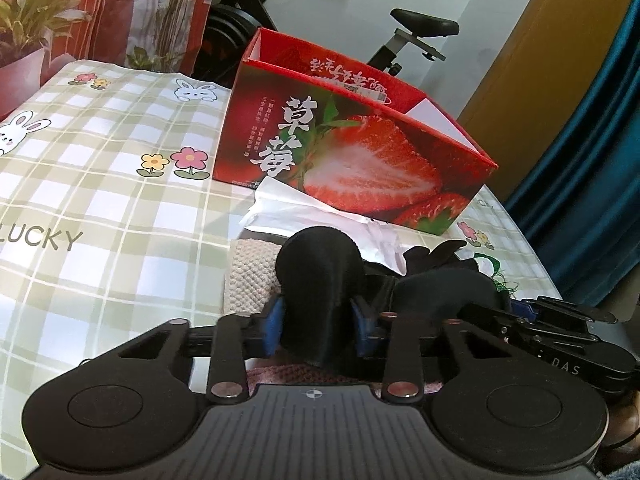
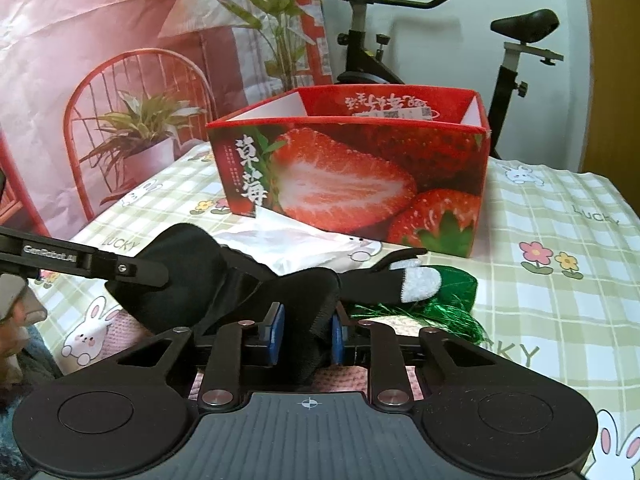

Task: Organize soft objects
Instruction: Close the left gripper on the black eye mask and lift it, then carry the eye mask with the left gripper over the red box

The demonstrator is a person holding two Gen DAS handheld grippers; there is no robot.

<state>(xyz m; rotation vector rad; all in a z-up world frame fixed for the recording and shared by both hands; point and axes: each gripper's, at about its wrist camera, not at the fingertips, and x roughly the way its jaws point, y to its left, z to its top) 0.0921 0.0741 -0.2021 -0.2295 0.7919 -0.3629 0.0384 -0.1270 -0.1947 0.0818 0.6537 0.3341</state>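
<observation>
A black glove [image 2: 248, 292] with a grey fingertip [image 2: 420, 280] lies on the checked tablecloth in front of the red strawberry box [image 2: 352, 176]. My right gripper [image 2: 306, 332] is shut on a fold of it, its blue pads pressing the black fabric from both sides. In the left wrist view my left gripper [image 1: 320, 320] is shut on a rounded black part of the glove [image 1: 320, 268]. The two grippers sit close together, the right gripper [image 1: 560, 320] just to the right of the left. The box is open at the top.
White crumpled paper [image 2: 304, 248] lies between the glove and the box. A green tinsel piece [image 2: 444, 304] is at the right, a cream knitted cloth [image 1: 252, 276] at the left, and a pink knitted cloth [image 2: 120, 332] is underneath. An exercise bike [image 2: 516, 60] stands behind the table.
</observation>
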